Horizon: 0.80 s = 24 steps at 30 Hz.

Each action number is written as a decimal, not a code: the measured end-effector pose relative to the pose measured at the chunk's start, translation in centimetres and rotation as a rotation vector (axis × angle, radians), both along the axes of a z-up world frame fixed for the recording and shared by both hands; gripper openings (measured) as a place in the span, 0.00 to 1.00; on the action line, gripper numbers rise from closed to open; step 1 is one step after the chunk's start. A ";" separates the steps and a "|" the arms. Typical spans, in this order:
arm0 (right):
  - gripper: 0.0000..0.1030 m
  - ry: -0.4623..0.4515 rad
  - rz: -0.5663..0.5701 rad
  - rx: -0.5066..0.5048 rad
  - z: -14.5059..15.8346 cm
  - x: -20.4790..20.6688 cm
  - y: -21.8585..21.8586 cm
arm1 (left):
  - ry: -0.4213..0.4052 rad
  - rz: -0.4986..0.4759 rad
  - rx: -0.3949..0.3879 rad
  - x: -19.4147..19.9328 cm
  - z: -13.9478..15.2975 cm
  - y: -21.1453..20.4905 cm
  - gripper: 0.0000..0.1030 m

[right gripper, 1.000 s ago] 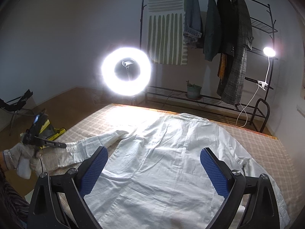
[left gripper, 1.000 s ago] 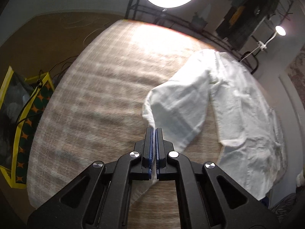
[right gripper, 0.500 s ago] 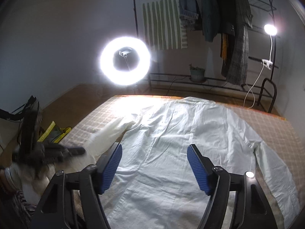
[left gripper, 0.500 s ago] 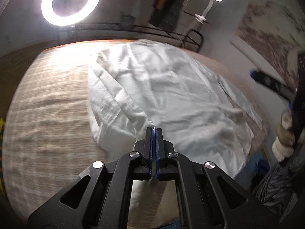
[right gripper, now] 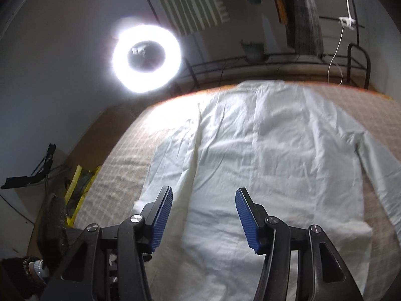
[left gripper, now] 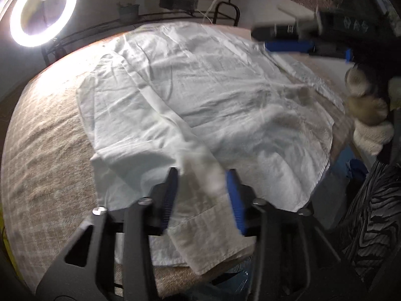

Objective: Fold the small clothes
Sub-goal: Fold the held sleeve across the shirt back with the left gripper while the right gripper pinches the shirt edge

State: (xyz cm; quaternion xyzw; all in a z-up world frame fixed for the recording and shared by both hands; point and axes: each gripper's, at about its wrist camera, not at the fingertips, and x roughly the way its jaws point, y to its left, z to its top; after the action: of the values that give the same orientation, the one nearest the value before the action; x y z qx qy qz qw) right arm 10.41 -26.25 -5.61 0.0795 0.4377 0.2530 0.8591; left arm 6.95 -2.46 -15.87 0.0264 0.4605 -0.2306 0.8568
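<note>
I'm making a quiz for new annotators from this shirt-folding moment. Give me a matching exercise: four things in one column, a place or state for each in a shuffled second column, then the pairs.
Things:
1. white shirt
2. left sleeve
3. ring light
4. right gripper

Places or states:
A. glowing beyond the bed
B. spread flat on the checked bed cover
C. jaws apart, nothing between them
D. folded over the shirt, lying loose between the open left gripper pads

Pairs: 1-B, 2-D, 3-A, 4-C

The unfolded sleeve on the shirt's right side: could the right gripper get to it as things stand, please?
Probably yes. That sleeve lies flat on the bed cover with nothing on or across it, and the right gripper hangs over the shirt with its jaws apart and nothing between them.
</note>
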 end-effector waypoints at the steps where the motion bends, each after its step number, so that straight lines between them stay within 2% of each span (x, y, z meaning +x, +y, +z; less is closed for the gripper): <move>1: 0.54 0.013 0.009 -0.004 -0.4 -0.1 0.2 | 0.001 0.019 -0.032 -0.4 0.5 1.1 0.44; 3: 0.54 0.043 0.037 -0.005 -1.4 -0.4 0.7 | 0.000 0.065 -0.080 -0.6 1.1 3.0 0.44; 6: 0.54 0.098 0.081 -0.006 -2.9 -0.8 1.8 | 0.007 0.174 -0.090 0.5 1.3 5.8 0.44; 8: 0.54 0.141 0.103 0.001 -3.8 -1.1 2.4 | 0.071 0.240 -0.144 1.9 0.4 7.8 0.44; 10: 0.54 0.200 0.129 0.011 -5.1 -1.4 3.3 | 0.164 0.270 -0.200 3.4 -1.2 8.9 0.44; 13: 0.54 0.284 0.175 0.013 -7.1 -2.3 4.7 | 0.247 0.308 -0.255 5.3 -3.0 9.6 0.44; 17: 0.54 0.335 0.223 -0.054 -9.3 -3.4 6.4 | 0.295 0.321 -0.341 7.2 -4.0 9.9 0.43; 18: 0.54 0.346 0.229 -0.062 -9.7 -3.5 6.5 | 0.295 0.315 -0.354 7.6 -4.1 9.6 0.35; 19: 0.52 0.361 0.236 -0.063 -10.2 -3.6 6.8 | 0.283 0.300 -0.337 8.1 -4.0 9.2 0.06; 20: 0.42 0.379 0.246 -0.055 -10.5 -3.6 6.9 | 0.273 0.293 -0.313 8.3 -3.9 8.8 0.00; 21: 0.30 0.395 0.255 -0.045 -10.8 -3.6 7.1 | 0.252 0.295 -0.285 8.5 -3.8 8.5 0.00; 22: 0.27 0.419 0.264 -0.031 -11.1 -3.6 7.3 | 0.234 0.303 -0.262 8.6 -3.6 8.3 0.00; 24: 0.11 0.453 0.264 -0.003 -11.8 -3.5 7.6 | 0.229 0.318 -0.255 8.8 -3.4 8.2 0.00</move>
State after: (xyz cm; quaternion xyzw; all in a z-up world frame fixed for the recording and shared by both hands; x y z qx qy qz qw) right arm 6.91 -18.68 -17.38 0.0752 0.6259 0.3382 0.6988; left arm 15.77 5.76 -19.29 -0.1811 0.5201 -0.1507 0.8210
